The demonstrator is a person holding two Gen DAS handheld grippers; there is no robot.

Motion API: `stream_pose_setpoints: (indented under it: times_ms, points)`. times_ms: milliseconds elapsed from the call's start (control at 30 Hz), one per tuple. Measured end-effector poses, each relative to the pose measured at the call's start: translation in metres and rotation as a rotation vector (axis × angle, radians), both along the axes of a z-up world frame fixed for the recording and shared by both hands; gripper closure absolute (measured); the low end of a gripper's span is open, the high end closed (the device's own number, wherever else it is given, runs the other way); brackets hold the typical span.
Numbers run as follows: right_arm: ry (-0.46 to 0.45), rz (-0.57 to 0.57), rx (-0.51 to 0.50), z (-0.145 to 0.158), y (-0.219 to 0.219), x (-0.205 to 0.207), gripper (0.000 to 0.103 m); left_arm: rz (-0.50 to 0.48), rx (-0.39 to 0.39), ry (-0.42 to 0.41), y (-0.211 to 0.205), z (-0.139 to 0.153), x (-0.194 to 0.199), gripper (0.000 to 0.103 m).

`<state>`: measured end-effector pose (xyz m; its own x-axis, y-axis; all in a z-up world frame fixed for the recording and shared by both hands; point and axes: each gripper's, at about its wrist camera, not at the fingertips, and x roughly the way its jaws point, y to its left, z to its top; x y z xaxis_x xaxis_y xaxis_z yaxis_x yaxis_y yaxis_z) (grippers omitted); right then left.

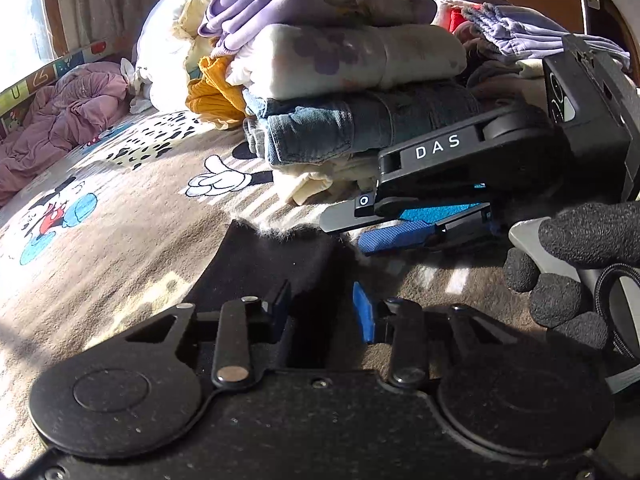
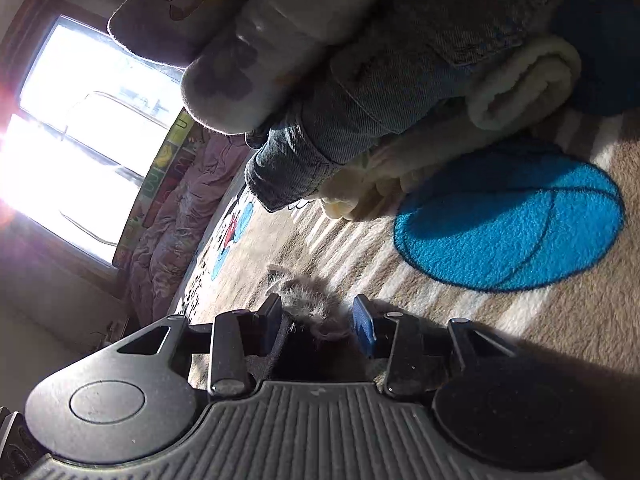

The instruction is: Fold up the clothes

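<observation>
A dark fuzzy garment (image 1: 272, 264) lies flat on the Mickey Mouse blanket (image 1: 120, 208). My left gripper (image 1: 324, 308) is open, its blue pads on either side of the garment's near edge. My right gripper (image 1: 384, 228) comes in from the right, low over the garment's far right corner. In the right wrist view the right gripper (image 2: 316, 324) is open, with the garment's fuzzy edge (image 2: 308, 304) between its pads. A stack of folded clothes (image 1: 360, 80), jeans under floral and lilac pieces, stands just behind.
A crumpled pink cloth (image 1: 60, 120) lies at the far left by the window. Unfolded clothes (image 1: 520, 28) are heaped behind the stack. A gloved hand (image 1: 580, 264) holds the right gripper. The stack (image 2: 360, 80) stands close ahead in the right wrist view.
</observation>
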<state>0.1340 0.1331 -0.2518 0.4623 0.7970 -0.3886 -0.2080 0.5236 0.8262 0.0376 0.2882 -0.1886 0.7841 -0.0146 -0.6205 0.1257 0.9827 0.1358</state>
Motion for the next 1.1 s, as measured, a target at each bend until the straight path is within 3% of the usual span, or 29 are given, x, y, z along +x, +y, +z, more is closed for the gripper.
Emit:
stream_pose_setpoints:
  times_ms: [167,300,533,700,800,967,1100]
  points:
    - [0.005,-0.012,0.009,-0.001,-0.004,0.000,0.064,0.048,-0.113,0.023,0.011,-0.003,0.006,0.076]
    - [0.014,-0.034,0.030,-0.002,-0.008,0.000,0.065,0.082,-0.159,0.043,0.017,-0.006,0.012,0.095]
    - [0.021,-0.055,0.053,-0.003,-0.012,0.002,0.065,0.100,-0.243,0.016,0.026,0.005,0.014,0.098]
    - [0.020,-0.065,0.055,-0.003,-0.014,0.004,0.065,0.056,-0.152,0.066,0.011,-0.009,0.017,0.098]
    - [0.004,-0.048,0.042,0.000,-0.012,0.004,0.063,0.028,-0.150,0.062,0.012,-0.002,0.008,0.095]
    - [-0.108,0.013,-0.020,0.014,-0.001,0.001,0.062,0.057,-0.105,0.024,0.030,0.018,-0.032,0.087]
    - [-0.321,0.047,-0.086,0.040,0.007,-0.012,0.063,0.148,-0.101,0.019,0.061,0.026,-0.079,0.087]
